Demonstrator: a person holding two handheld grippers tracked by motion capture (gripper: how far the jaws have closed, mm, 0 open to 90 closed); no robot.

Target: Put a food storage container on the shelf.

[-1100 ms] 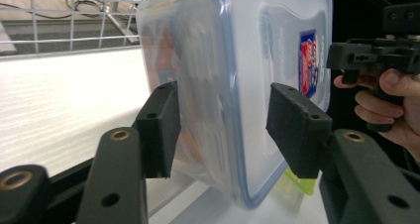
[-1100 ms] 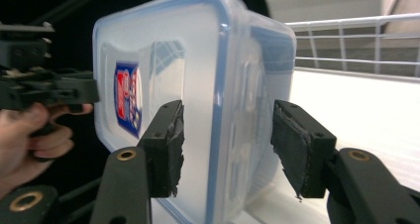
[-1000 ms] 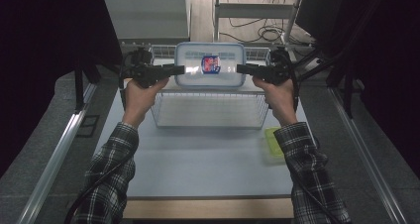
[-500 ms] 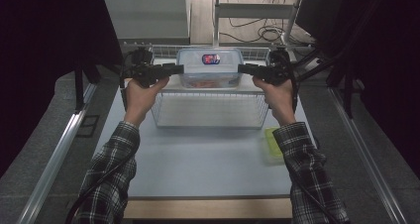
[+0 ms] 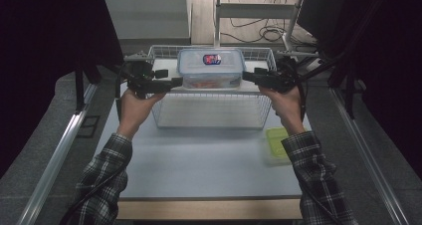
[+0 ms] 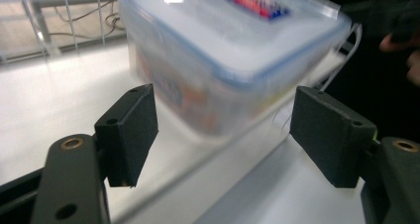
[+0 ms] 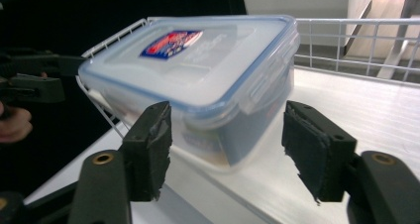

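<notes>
1. The box (image 5: 211, 68), a clear lidded container with a blue seal line and a red-and-blue label on its lid, sits inside the wire basket (image 5: 214, 116) toward its far side, on the white worktop (image 5: 199, 160).
2. The left hand-held gripper (image 5: 175, 80) points in at the box's left end from outside the basket's left wall; the right hand-held gripper (image 5: 247, 75) points in at its right end from the other side. The box lies between the 2 of them.
3. In the left gripper view, that hand-held gripper's 2 black jaws stand wide apart with nothing between the pads, and the box (image 6: 233, 55) lies just beyond them, blurred, its lower corner above the gap.
4. In the right gripper view, the jaws are likewise spread and hold nothing; the box (image 7: 198, 80) sits just past the tips, centred on the gap.
5. The high view shows a green-lidded tub (image 5: 277, 141) on the worktop, just outside the basket's near right corner, beside the right sleeve (image 5: 318, 180).
6. The right gripper view shows the box's side clasp and the label sharply, and the left hand-held gripper (image 7: 34, 80) at the far left edge.
7. The left gripper view shows printed, orange-toned contents through the box wall, too blurred to identify.
</notes>
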